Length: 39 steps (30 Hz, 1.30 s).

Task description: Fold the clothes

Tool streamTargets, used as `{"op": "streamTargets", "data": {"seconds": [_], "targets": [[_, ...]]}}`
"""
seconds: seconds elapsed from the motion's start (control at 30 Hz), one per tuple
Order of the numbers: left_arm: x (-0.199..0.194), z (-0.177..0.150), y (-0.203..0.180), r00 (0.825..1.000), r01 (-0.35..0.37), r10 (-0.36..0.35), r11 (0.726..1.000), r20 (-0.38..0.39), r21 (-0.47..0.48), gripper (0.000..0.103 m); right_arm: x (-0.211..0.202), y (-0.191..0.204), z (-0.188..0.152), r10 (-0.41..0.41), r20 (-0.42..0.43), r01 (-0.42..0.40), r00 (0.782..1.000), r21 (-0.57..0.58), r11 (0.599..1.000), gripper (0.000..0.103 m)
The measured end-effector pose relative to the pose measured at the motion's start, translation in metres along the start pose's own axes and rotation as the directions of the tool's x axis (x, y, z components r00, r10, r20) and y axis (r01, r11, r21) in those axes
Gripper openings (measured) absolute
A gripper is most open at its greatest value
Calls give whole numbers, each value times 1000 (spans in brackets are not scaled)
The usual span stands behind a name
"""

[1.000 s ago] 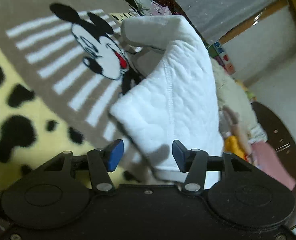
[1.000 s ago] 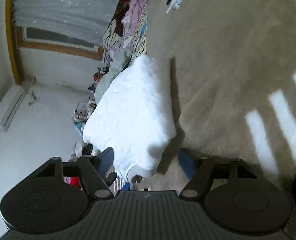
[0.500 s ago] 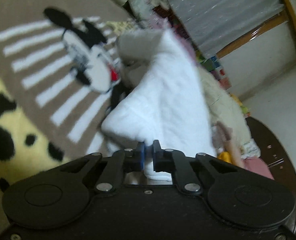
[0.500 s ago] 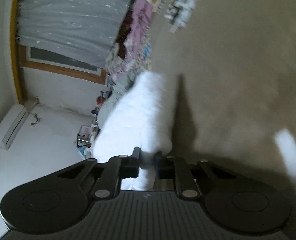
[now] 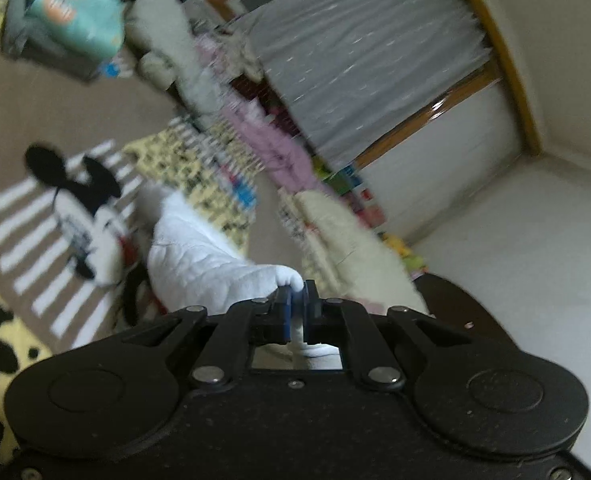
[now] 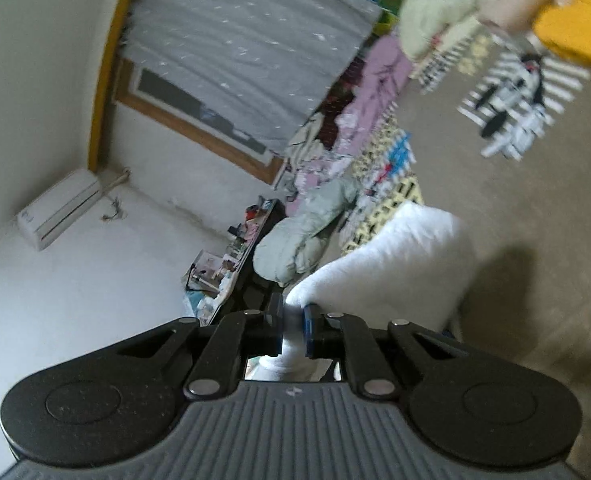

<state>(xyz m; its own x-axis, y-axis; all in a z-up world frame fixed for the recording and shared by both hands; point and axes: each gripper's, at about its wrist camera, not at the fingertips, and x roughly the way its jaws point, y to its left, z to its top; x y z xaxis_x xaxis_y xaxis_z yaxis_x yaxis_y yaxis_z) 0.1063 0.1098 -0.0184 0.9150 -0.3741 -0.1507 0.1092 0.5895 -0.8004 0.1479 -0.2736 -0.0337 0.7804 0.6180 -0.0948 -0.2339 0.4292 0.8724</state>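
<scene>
White quilted garment (image 5: 199, 260) pinched at two edges: left gripper (image 5: 296, 304) and right gripper (image 6: 293, 320) both clamped on it, above blanket (image 5: 27, 152).

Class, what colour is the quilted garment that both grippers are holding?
White; the quilted garment shows its stitching best in the left wrist view.

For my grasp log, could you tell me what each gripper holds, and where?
Both hold the white quilted garment: the left gripper and the right gripper each pinch a bunched edge of it.
</scene>
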Motion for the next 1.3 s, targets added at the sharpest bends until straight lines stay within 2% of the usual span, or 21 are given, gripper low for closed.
{"op": "streamTargets", "data": {"seconds": [0.3, 0.47, 0.6, 0.73, 0.9, 0.97, 1.03, 1.1, 1.17, 1.23, 1.3], "targets": [[-44, 29, -62, 996, 72, -77, 989, 34, 130, 2, -25, 64, 23, 48, -5, -48, 999, -91, 995, 12], [-65, 38, -85, 995, 83, -91, 975, 31, 205, 2, -45, 93, 29, 75, -11, -75, 997, -139, 987, 12], [-65, 47, -94, 996, 84, -90, 967, 13, 241, 2, -54, 106, 36, 79, -25, -82, 997, -160, 984, 12], [-39, 54, -89, 999, 44, -38, 962, -28, 271, 2, -39, 98, 50, 47, -39, -53, 998, -159, 986, 11], [31, 72, -72, 997, -16, 38, 954, -69, 298, 2, 9, 75, 68, -13, -17, 9, 1000, -196, 981, 11], [60, 84, -73, 997, -29, 49, 940, -52, 339, 2, 35, 68, 80, -23, 10, 25, 1000, -225, 974, 11], [83, 98, -79, 999, -13, 28, 928, -37, 372, 2, 57, 72, 94, -14, 46, 26, 999, -286, 958, 11], [95, 108, -85, 1000, 5, 6, 911, -24, 411, 2, 70, 80, 105, -4, 78, 31, 997, -349, 937, 11], [105, 118, -90, 1000, 19, -16, 892, -12, 452, 2, 78, 81, 114, -7, 87, 38, 996, -366, 930, 11], [108, 115, -85, 1000, 18, -6, 871, -25, 490, 2, 81, 72, 116, -29, 72, 53, 997, -352, 935, 11], [106, 98, -70, 998, 8, 26, 848, -57, 531, 2, 78, 54, 105, -64, 42, 74, 997, -335, 939, 11]]}}
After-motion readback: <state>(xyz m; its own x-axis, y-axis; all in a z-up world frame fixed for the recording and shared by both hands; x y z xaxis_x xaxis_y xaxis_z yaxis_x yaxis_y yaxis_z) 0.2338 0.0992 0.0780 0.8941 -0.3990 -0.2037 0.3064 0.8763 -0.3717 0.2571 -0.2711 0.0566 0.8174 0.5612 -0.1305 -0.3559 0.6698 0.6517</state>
